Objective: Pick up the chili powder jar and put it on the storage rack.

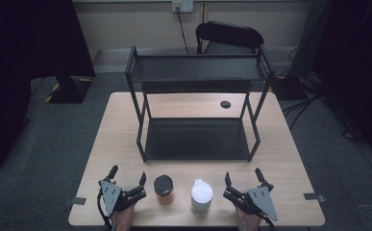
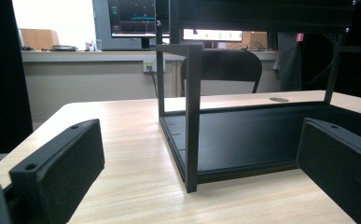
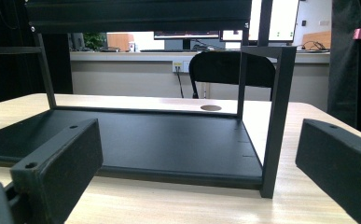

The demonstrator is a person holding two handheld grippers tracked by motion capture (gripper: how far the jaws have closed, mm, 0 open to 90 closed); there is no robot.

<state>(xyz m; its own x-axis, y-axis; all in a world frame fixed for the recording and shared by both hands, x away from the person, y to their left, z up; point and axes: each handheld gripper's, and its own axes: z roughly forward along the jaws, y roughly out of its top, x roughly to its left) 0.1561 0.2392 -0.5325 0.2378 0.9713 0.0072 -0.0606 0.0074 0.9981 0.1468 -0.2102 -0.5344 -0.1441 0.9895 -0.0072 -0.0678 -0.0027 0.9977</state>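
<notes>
two small containers stand at the near edge of the table (image 1: 279, 159), between the grippers: a jar with a black lid (image 1: 163, 187) and amber contents, and just beside it a white lidded cup (image 1: 201, 195). both look light and rigid, though the jar may be glass and slick, so a hold around the body below the lid seems safest. left gripper (image 1: 127, 178) and right gripper (image 1: 243, 177) rest spread wide, holding nothing, facing the black shelf rack (image 1: 198, 139).

Pale wood-grain table (image 1: 126, 144), matt black metal rack (image 1: 198, 137), white plastic-looking cup (image 1: 201, 196)
</notes>
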